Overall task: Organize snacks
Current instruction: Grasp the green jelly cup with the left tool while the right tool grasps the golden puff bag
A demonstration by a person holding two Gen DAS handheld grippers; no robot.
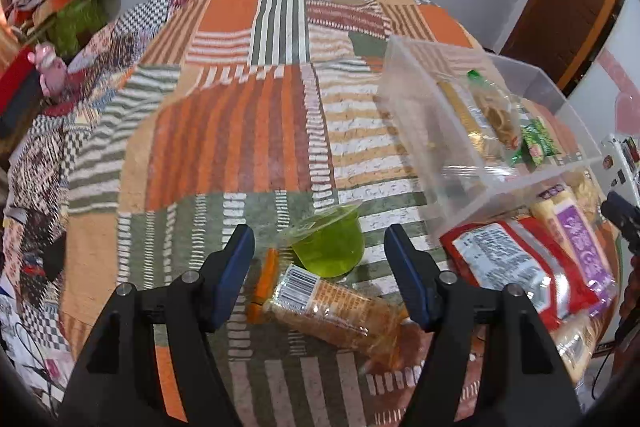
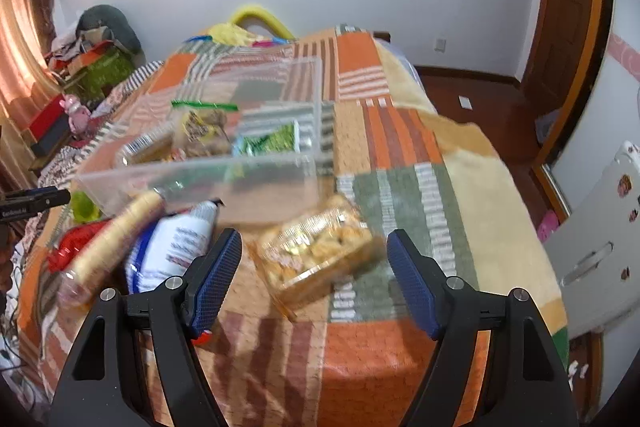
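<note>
A clear plastic bin point(image 1: 472, 163) point(image 2: 208, 175) stands on the patchwork cloth and holds several snack packets, among them a green one point(image 2: 272, 143). My left gripper point(image 1: 320, 259) is open, its fingers either side of a green jelly cup point(image 1: 328, 247) and a clear cracker pack point(image 1: 332, 307). My right gripper point(image 2: 314, 263) is open around a clear pack of golden snacks point(image 2: 316, 251) lying on the cloth. Left of it lie a white-and-blue bag point(image 2: 172, 247), a long biscuit pack point(image 2: 116, 231) and a red bag point(image 1: 504, 267) point(image 2: 76, 243).
The table's right edge point(image 2: 532, 227) drops to a wooden floor. A white appliance point(image 2: 600, 235) stands to the right. Clutter and a green box point(image 2: 108, 67) sit at far left. The left gripper's tip point(image 2: 36, 203) shows at the left edge.
</note>
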